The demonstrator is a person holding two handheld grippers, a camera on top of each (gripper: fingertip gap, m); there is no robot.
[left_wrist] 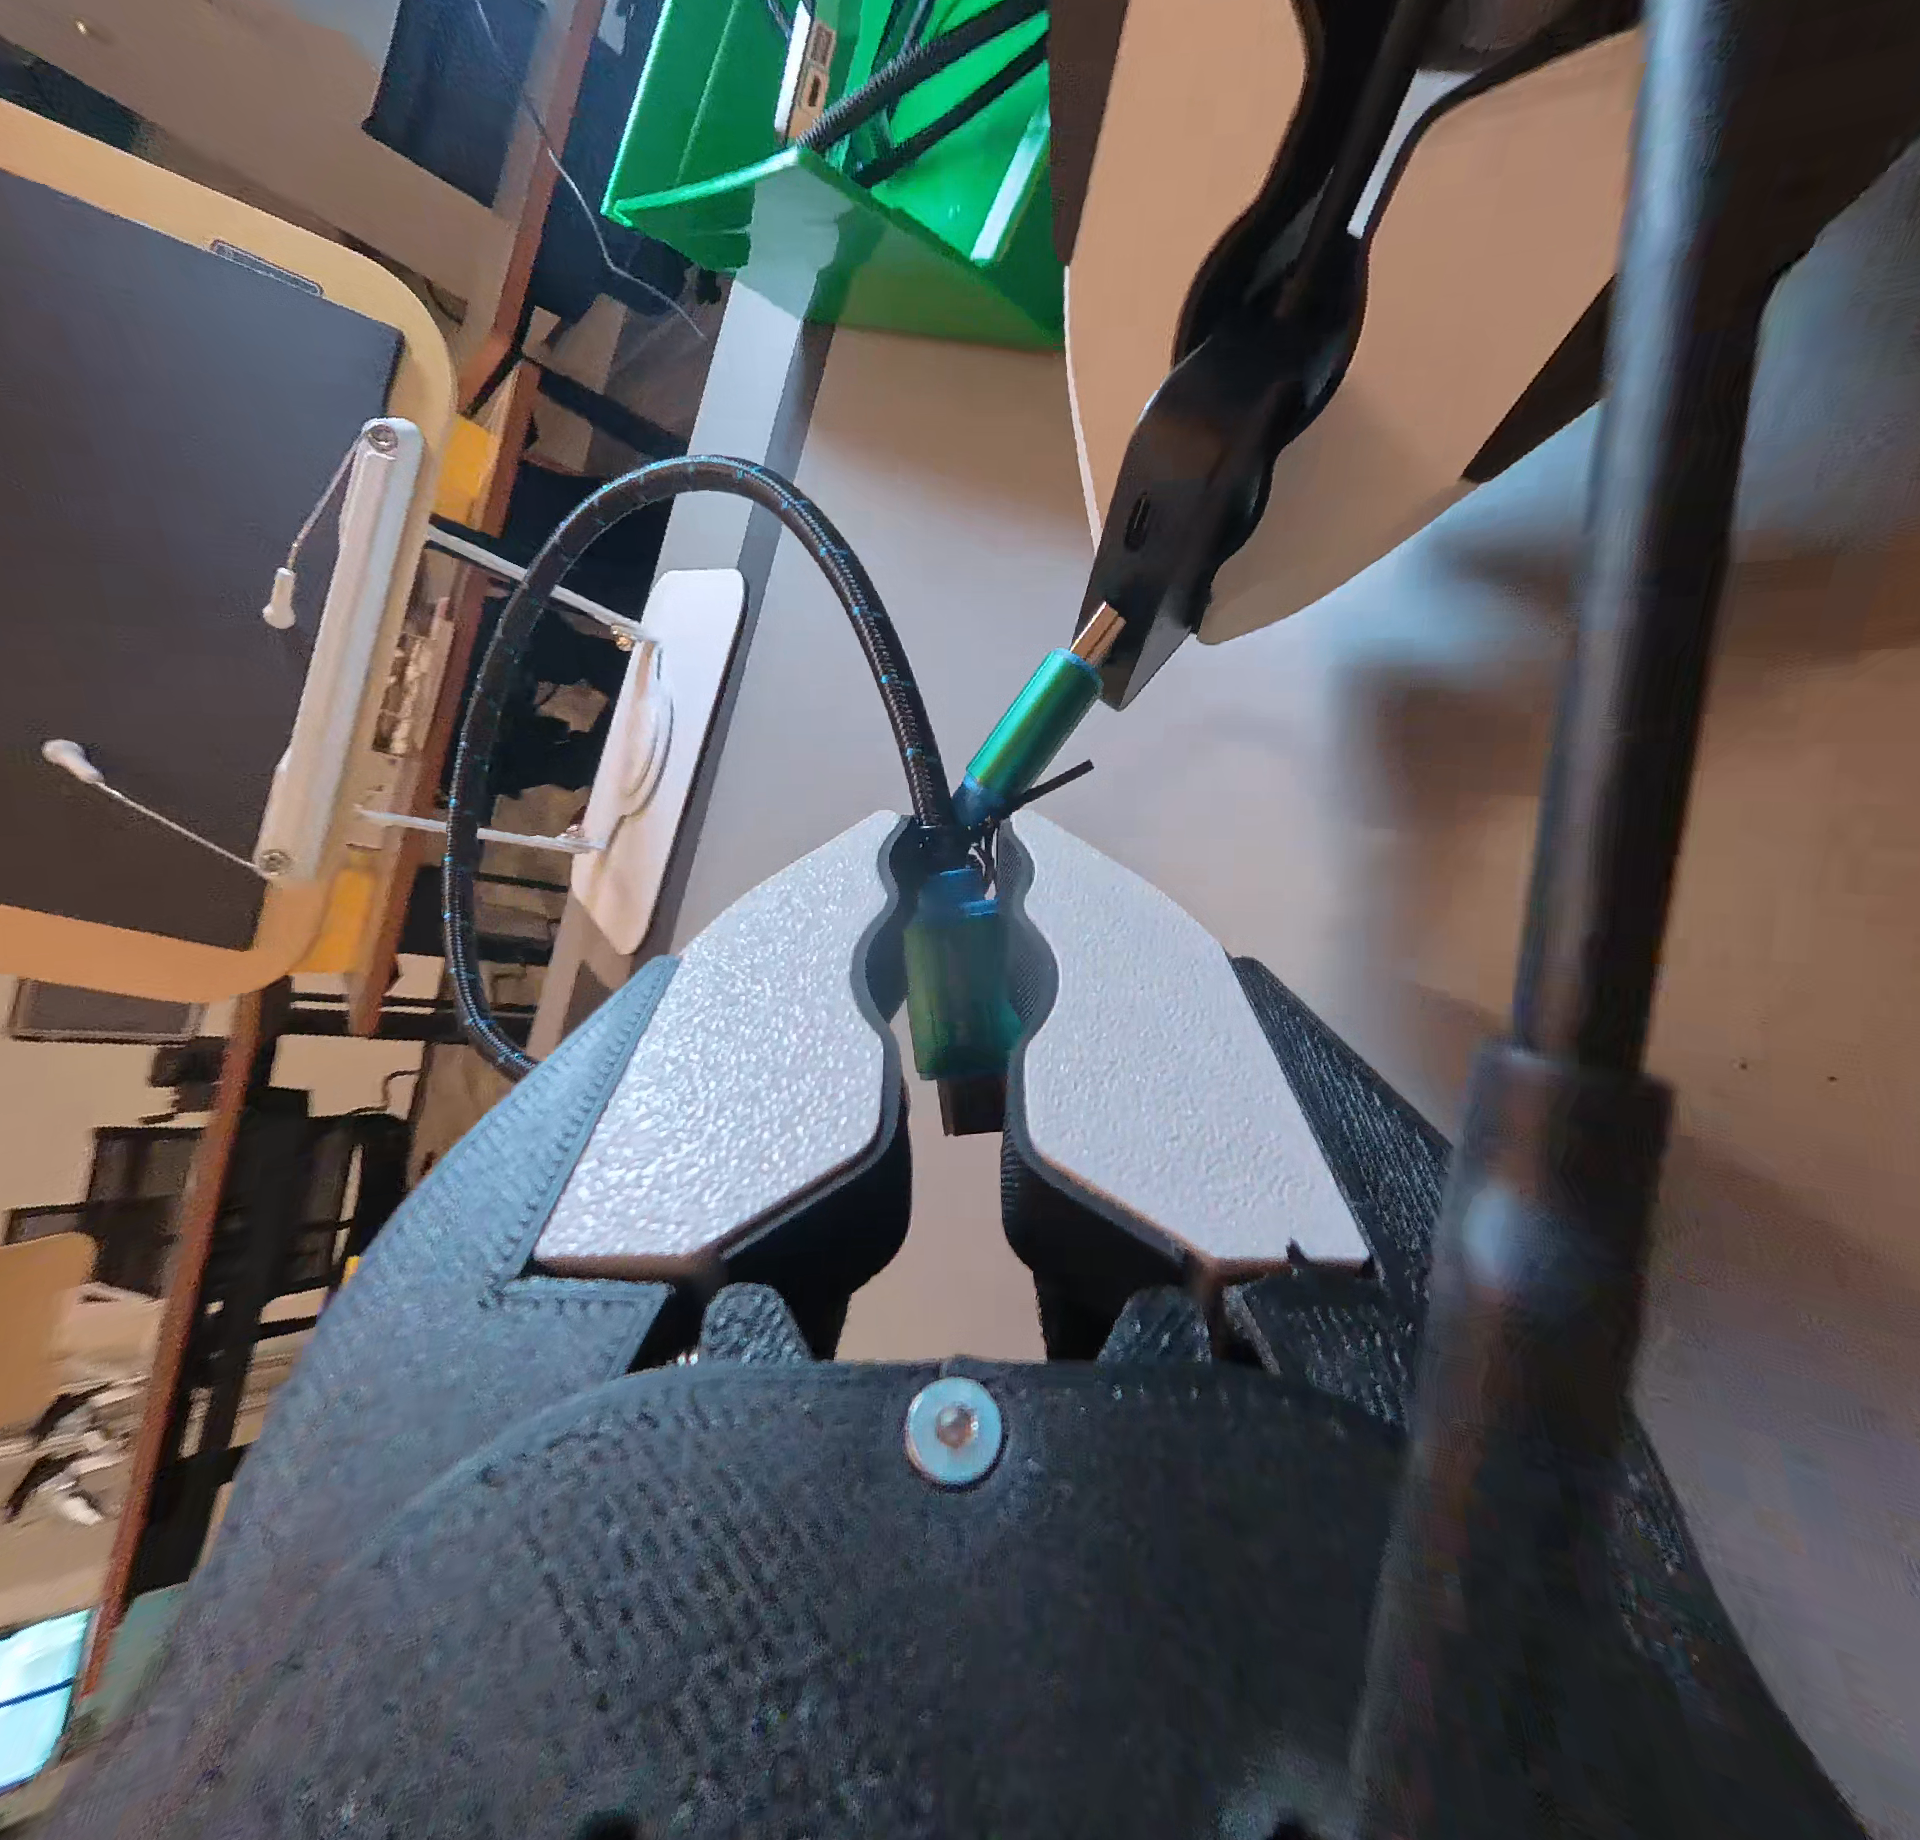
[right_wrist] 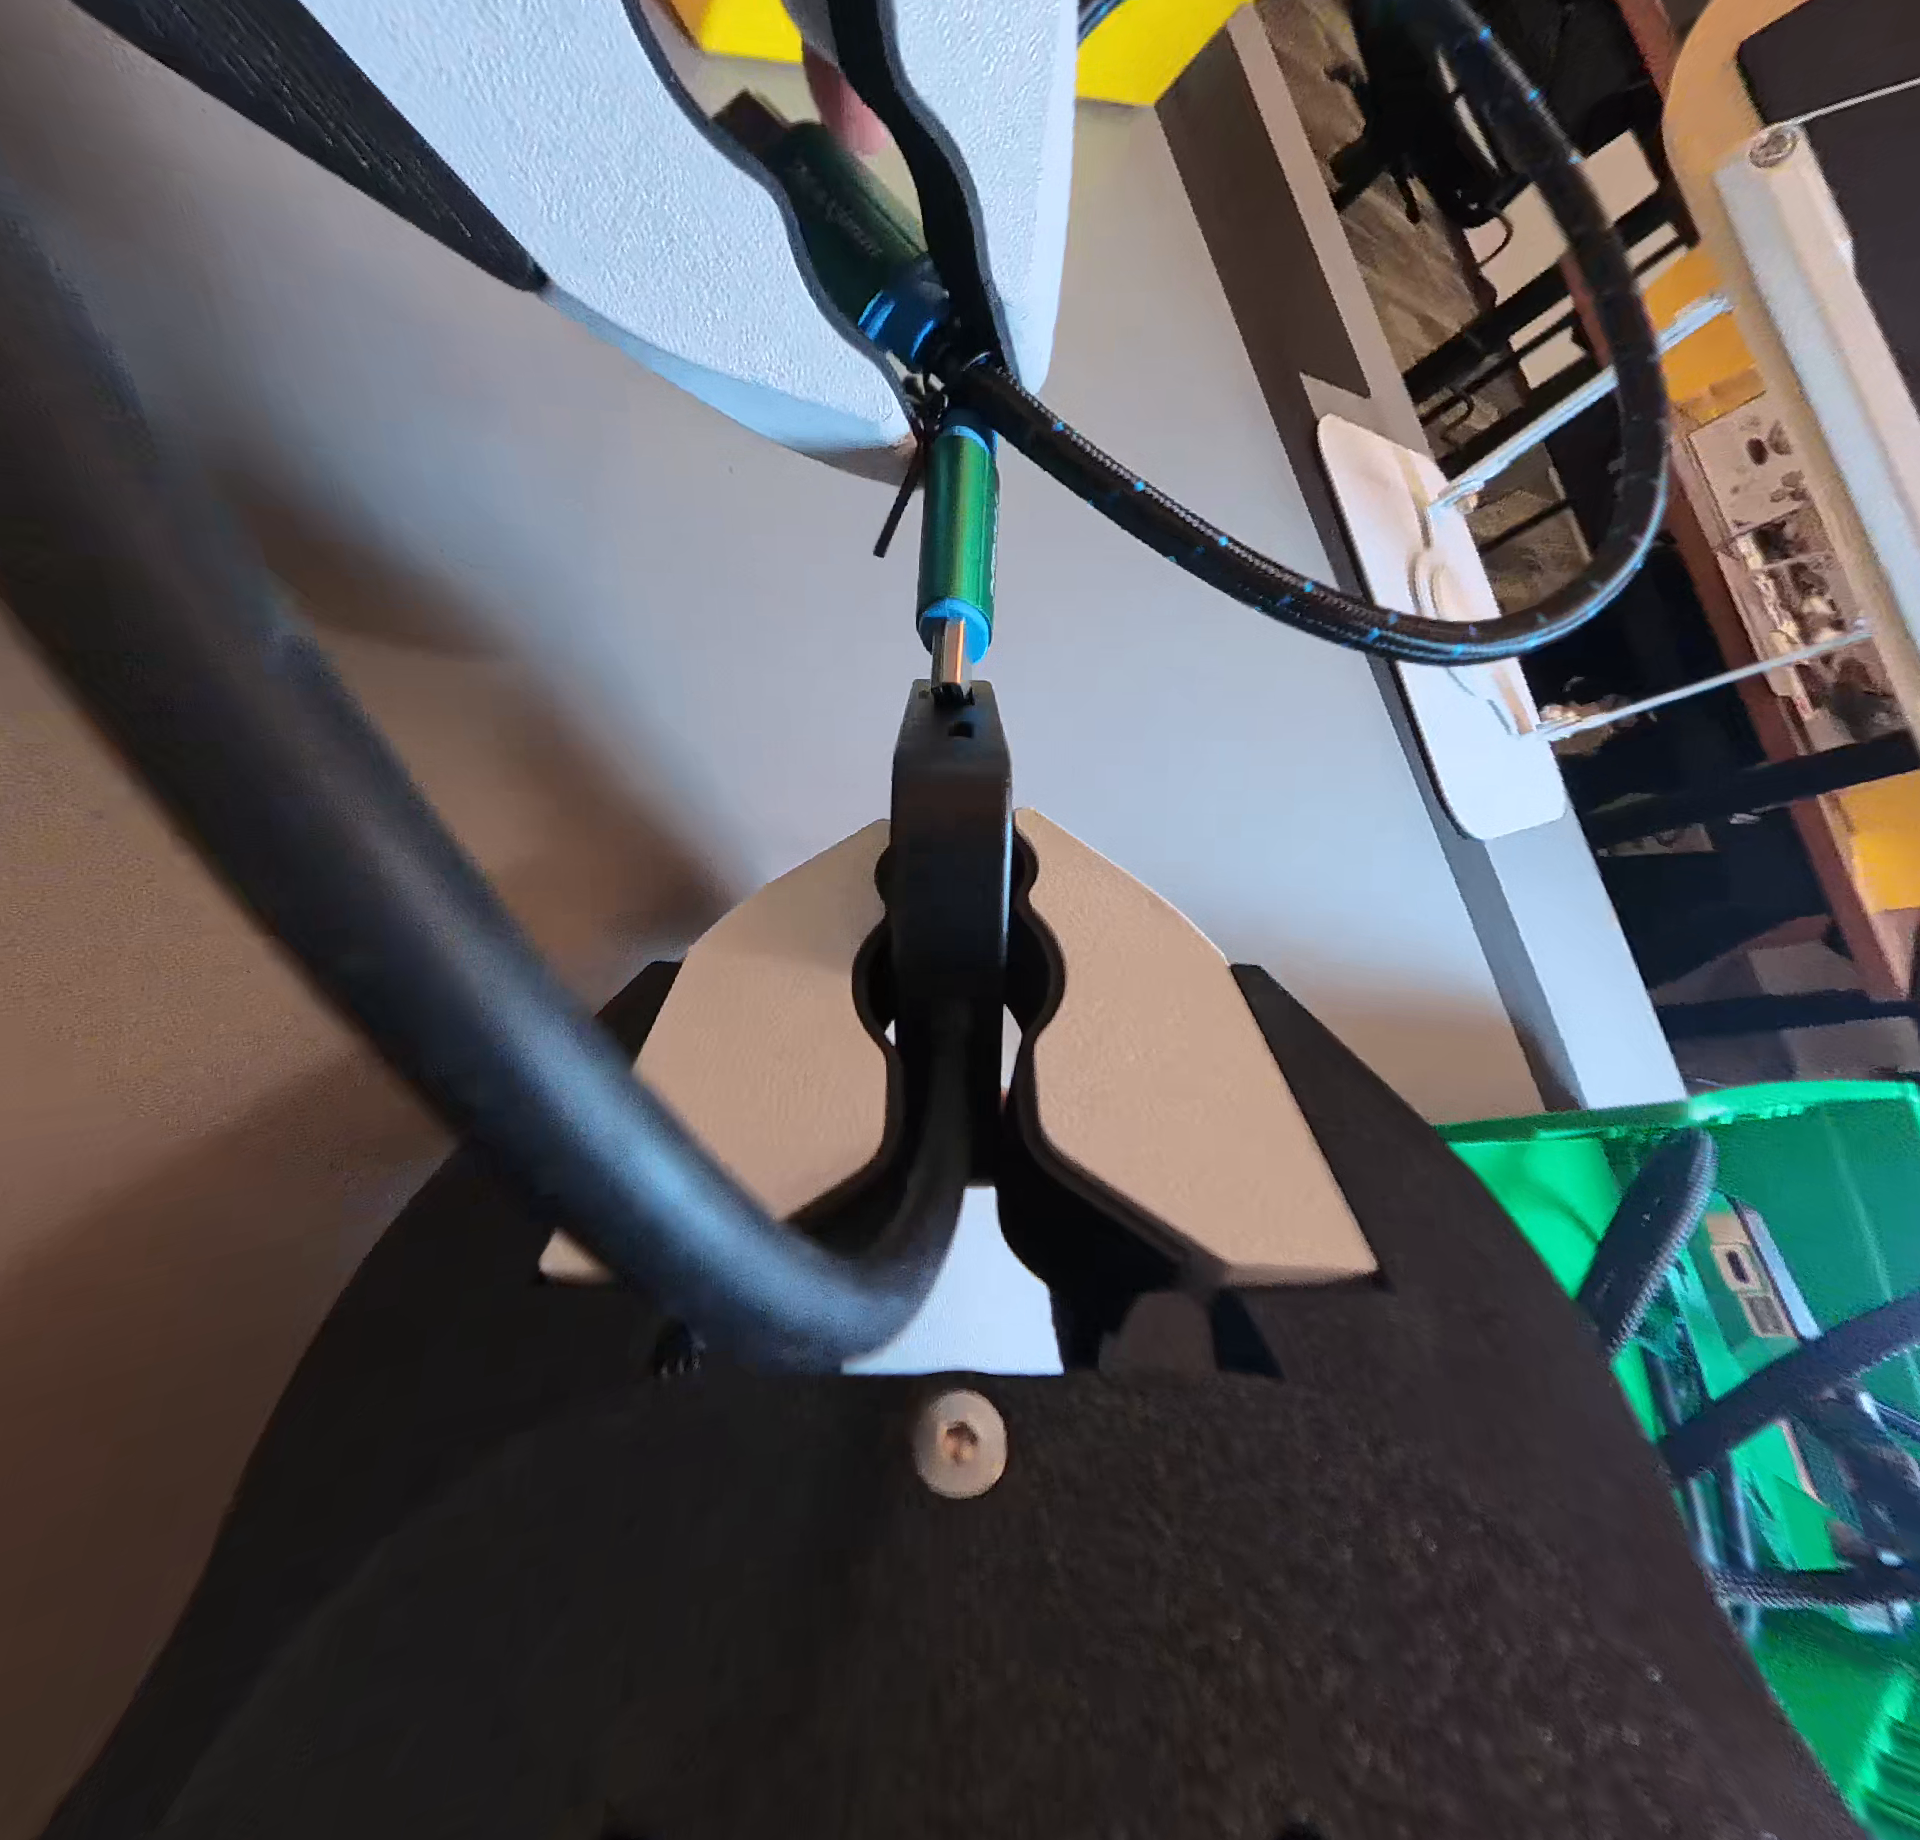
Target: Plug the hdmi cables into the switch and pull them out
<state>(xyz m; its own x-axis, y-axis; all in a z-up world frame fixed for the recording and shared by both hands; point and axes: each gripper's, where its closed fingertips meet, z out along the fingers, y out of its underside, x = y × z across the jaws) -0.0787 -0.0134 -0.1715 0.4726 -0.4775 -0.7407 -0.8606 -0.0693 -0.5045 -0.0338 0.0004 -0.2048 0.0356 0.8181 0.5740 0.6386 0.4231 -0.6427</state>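
Note:
My left gripper [left_wrist: 961, 826] is shut on a green HDMI plug [left_wrist: 956, 980] whose metal end points back at the camera. A second green plug [left_wrist: 1031, 728] is tied to it with a zip tie and points away. Its metal tip [left_wrist: 1098, 637] sits at the mouth of a port on the black switch [left_wrist: 1174, 502], with most of the metal showing. My right gripper [right_wrist: 951, 840] is shut on the switch [right_wrist: 951, 782]. The right wrist view shows the second plug [right_wrist: 958, 533] meeting the switch and the left gripper [right_wrist: 935, 393] above it. The braided black-and-blue cable [left_wrist: 488, 751] loops to the left.
The switch's thick black cable [right_wrist: 416, 959] sweeps past the right gripper and crosses the left wrist view [left_wrist: 1558, 855]. A green bin [left_wrist: 831, 232] of cables stands on the white table [left_wrist: 935, 543] near its edge. A yellow bin [right_wrist: 1143, 45] and a white pad [right_wrist: 1444, 647] show too. About 6 cm separates my left fingertips from my right.

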